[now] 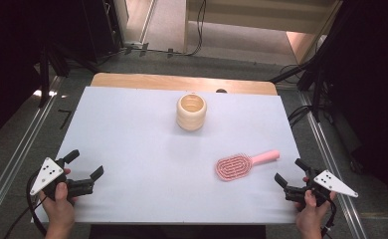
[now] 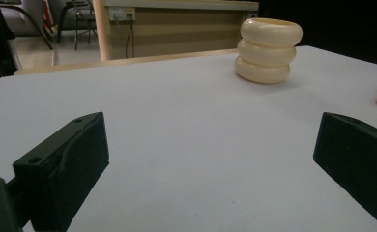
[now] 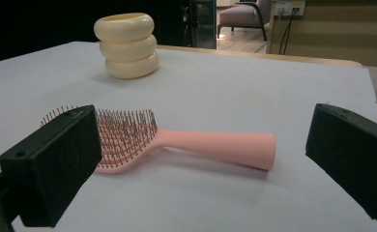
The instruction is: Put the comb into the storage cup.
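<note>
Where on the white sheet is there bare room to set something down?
Widest bare patch: the sheet's left half, between the left gripper and the cream ribbed ring-stacked cup. Tighter by the right gripper, where the pink plastic hairbrush lies.

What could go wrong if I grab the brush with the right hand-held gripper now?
1. The brush lies flat, bristles up, with its handle low on the table; the right hand-held gripper, jaws open, may scrape the surface or slip off.
2. Clamping the bristled head rather than the handle could bend bristles.
3. The cup stands beyond the brush; a pushed brush might slide toward it.
</note>
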The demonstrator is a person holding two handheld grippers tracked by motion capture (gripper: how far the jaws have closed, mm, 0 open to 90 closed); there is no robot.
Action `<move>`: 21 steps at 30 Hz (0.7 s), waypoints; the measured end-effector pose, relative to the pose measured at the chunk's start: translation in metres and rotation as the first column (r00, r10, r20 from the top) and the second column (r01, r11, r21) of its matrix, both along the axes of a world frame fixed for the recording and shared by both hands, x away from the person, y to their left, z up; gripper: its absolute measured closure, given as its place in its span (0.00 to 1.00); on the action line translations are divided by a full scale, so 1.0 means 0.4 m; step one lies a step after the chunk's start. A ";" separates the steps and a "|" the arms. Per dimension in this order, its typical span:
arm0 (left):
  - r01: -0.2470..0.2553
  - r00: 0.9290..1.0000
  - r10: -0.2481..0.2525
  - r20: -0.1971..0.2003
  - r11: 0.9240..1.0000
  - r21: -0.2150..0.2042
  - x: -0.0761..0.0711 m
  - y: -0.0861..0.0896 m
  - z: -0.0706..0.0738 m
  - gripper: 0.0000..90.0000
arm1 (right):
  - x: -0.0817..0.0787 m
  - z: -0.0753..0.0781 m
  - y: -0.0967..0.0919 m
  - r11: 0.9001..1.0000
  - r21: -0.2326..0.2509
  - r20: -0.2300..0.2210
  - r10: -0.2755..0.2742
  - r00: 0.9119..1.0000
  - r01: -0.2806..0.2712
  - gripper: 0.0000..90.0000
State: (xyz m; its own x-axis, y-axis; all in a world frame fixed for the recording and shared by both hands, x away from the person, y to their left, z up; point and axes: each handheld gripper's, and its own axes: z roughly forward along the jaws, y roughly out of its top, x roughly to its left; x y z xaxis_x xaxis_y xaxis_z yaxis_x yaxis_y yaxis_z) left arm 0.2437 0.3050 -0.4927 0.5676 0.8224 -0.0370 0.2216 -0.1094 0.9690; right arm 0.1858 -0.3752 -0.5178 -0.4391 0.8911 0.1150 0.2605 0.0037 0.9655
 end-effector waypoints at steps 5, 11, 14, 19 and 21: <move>0.007 1.000 -0.007 0.001 1.000 0.009 0.000 -0.004 -0.001 0.00 | -0.001 0.005 0.005 1.000 -0.013 -0.008 -0.011 1.000 0.011 0.00; 0.008 1.000 -0.008 0.002 1.000 0.011 -0.001 -0.006 -0.001 0.00 | 0.002 0.020 0.012 0.999 -0.035 -0.060 -0.031 0.998 0.029 0.00; 0.006 1.000 -0.006 -0.001 1.000 0.018 0.000 -0.006 -0.001 0.00 | 0.009 0.039 0.014 0.998 -0.045 -0.085 -0.056 0.995 0.053 0.30; 0.010 1.000 -0.010 0.000 1.000 0.025 0.001 -0.009 -0.002 0.00 | 0.023 0.071 0.017 0.992 -0.108 -0.112 -0.071 0.991 0.059 0.49; 0.009 1.000 -0.009 0.001 1.000 0.027 0.001 -0.010 -0.002 0.00 | 0.026 0.076 0.019 0.992 -0.115 -0.116 -0.058 0.991 0.045 0.52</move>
State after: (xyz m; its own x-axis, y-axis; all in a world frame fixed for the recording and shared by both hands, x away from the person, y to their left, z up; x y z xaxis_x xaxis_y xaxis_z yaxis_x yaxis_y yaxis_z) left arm 0.2439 0.3011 -0.4934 0.5753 0.8178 -0.0146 0.2197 -0.1373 0.9659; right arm 0.1964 -0.3676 -0.4874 -0.3811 0.9224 0.0621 0.3765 0.0934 0.9217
